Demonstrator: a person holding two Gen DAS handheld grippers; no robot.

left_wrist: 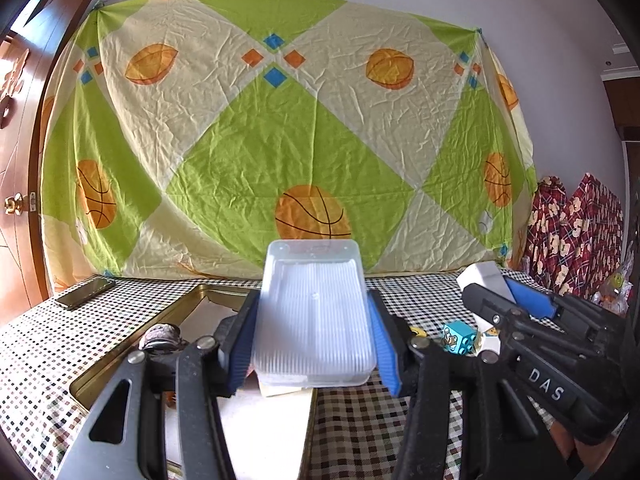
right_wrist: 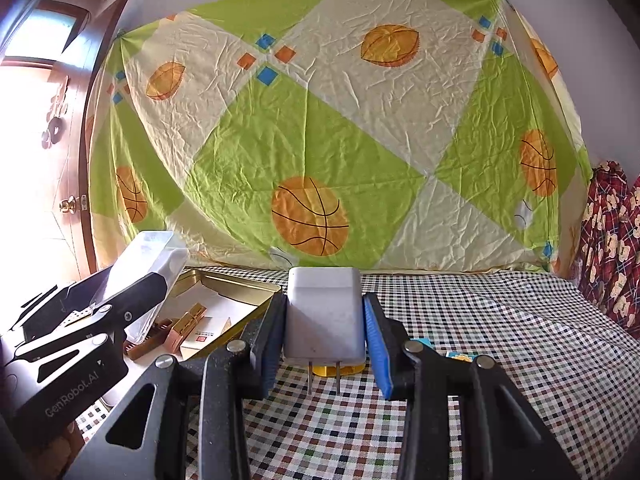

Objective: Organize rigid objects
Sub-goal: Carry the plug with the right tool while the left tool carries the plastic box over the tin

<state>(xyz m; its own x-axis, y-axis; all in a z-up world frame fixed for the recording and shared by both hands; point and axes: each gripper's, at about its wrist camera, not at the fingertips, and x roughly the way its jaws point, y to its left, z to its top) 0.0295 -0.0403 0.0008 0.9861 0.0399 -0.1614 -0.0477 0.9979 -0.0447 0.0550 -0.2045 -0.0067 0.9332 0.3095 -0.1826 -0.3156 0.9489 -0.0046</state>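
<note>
My left gripper is shut on a clear plastic box, held tilted above the gold metal tin; it also shows in the right wrist view. My right gripper is shut on a white plug charger, prongs pointing down above the checked tablecloth; the charger also shows in the left wrist view. The tin lies left of the right gripper and holds a gold clip, a brown comb and a white card.
A blue toy cube and a small white figure lie on the cloth between the grippers. A yellow round thing sits under the charger. A phone lies at the far left. A patterned sheet hangs behind the table.
</note>
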